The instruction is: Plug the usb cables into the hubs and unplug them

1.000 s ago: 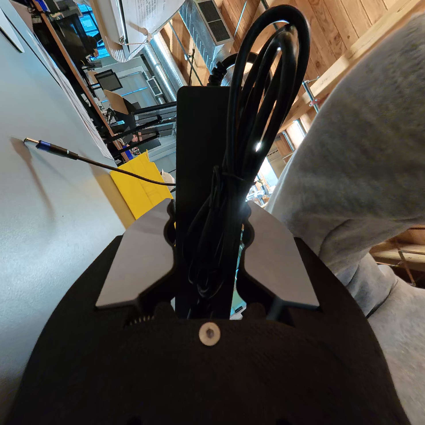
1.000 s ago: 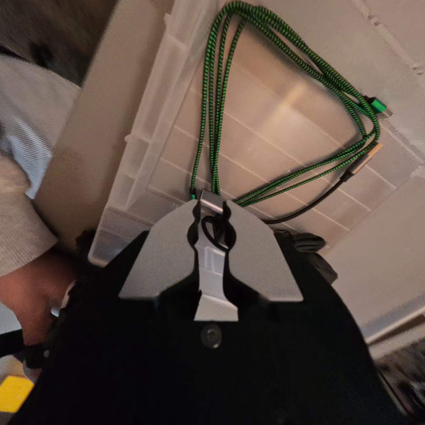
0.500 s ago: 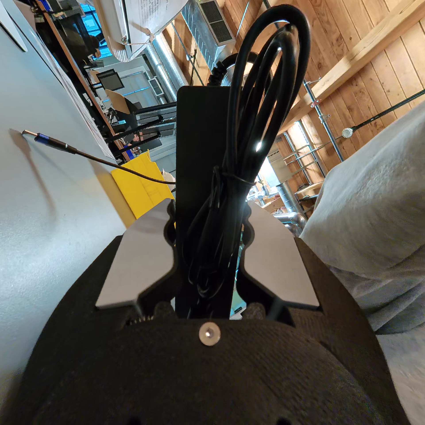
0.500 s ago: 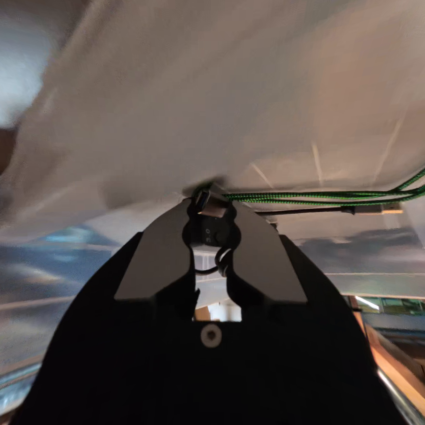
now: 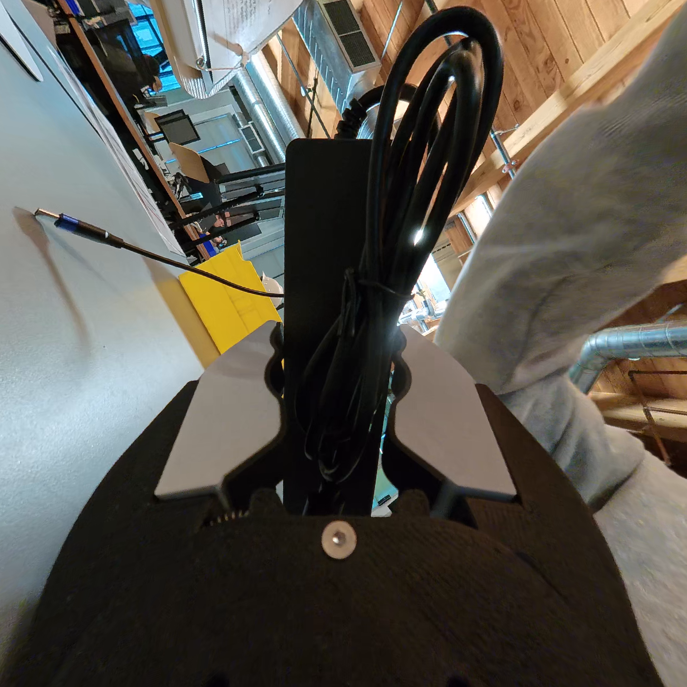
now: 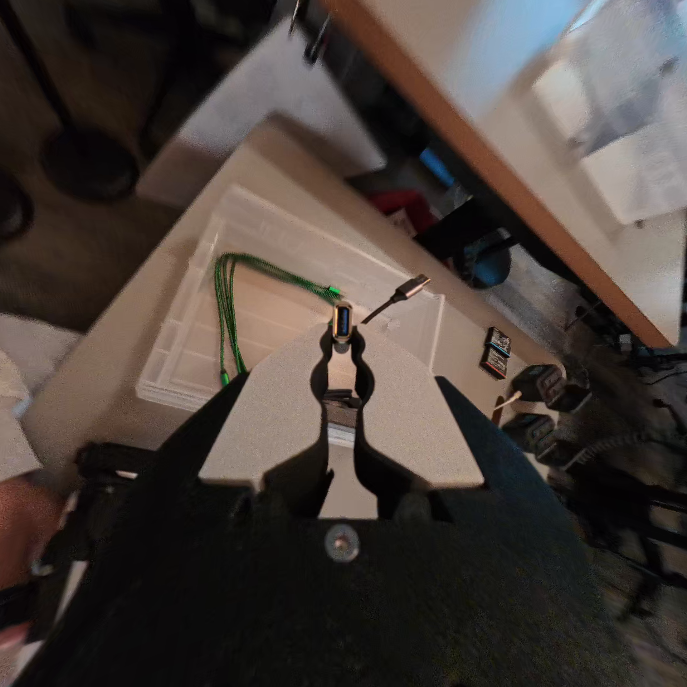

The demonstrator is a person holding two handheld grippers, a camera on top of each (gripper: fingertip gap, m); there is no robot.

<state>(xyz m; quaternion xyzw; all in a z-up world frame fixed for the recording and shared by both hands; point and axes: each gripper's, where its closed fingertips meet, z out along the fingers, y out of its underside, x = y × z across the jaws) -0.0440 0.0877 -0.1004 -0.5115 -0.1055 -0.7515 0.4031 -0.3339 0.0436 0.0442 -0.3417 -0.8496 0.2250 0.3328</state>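
My left gripper (image 5: 336,331) is shut on a flat black hub (image 5: 319,230) that stands up between the fingers. A tied bundle of thick black cable (image 5: 420,156) lies against the hub. A thin black cable with a blue-banded plug (image 5: 80,228) runs from the hub to the grey table (image 5: 74,371) on the left. My right gripper (image 6: 342,329) is shut on a small grey hub (image 6: 342,319), whose end port faces the camera. Its thin lead ends in a grey plug (image 6: 412,288). A green braided cable (image 6: 230,293) lies in a clear tray (image 6: 174,375) below.
A yellow bin (image 5: 226,297) stands behind the left gripper, and a grey sleeve (image 5: 576,241) fills its right side. In the right wrist view, small black blocks (image 6: 496,353) and black devices (image 6: 539,383) lie right of the tray. A hand (image 6: 26,520) shows at lower left.
My right gripper has swung and pulled back from the tray with the small grey hub, and now looks down on the tray from farther off. My left gripper has hardly moved; the grey sleeve shifted.
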